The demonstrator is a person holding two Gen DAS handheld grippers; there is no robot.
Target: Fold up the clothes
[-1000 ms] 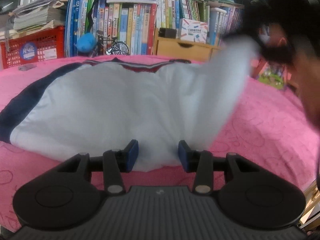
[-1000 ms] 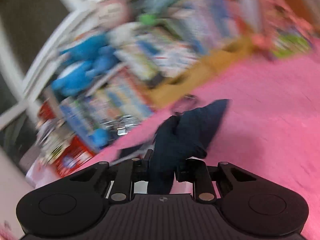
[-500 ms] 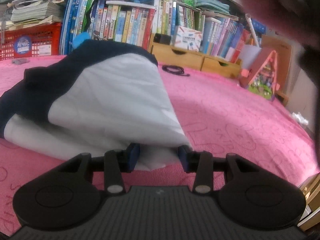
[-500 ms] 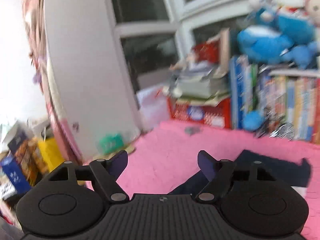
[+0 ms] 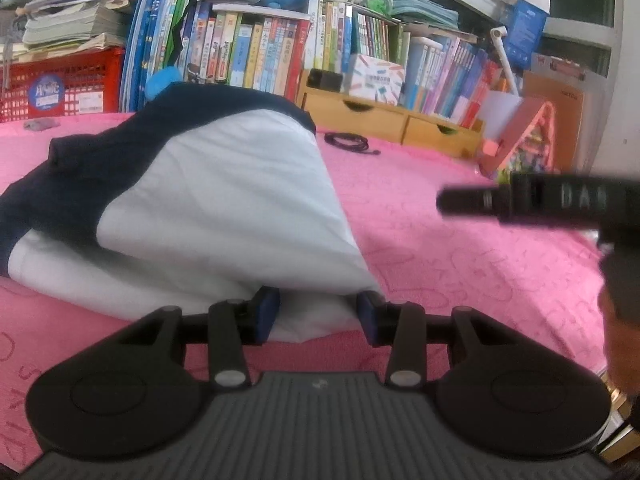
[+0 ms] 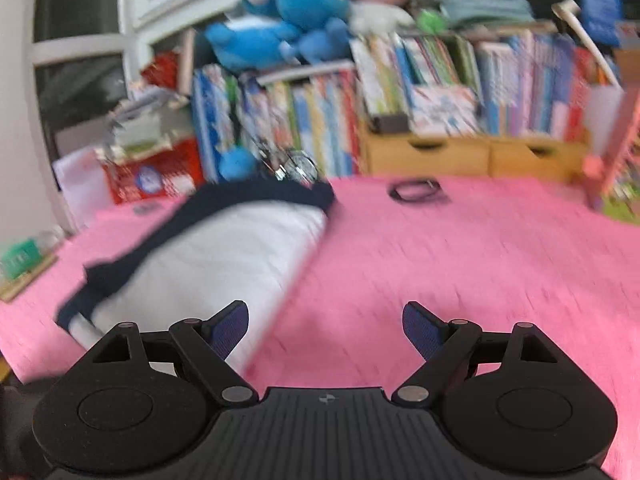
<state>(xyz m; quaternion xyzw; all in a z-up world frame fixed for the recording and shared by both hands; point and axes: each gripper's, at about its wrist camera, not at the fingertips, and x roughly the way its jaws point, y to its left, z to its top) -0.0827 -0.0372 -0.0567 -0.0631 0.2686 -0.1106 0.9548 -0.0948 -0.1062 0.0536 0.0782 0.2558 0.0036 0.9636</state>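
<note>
In the left wrist view, the left tongs point at the near edge of a white shirt with dark blue sleeves. The shirt lies on a pink cover and is folded over on itself, so it makes a heap in front of the tongs and to their left. The white hem sits between the two blue pads, and the pads seem to touch the cloth on both sides, so these tongs are grasping the shirt's hem. To the right of them, above the cover, the black body of the other tool comes into the picture. Behind the shirt stands a row of books, and a black cable lies on the cover.

In the right wrist view, which is blurred, the right tongs are released: the jaws are opening wide and nothing is between them, only pink cover below. The shirt lies ahead and to their left, apart from the pads.
</note>
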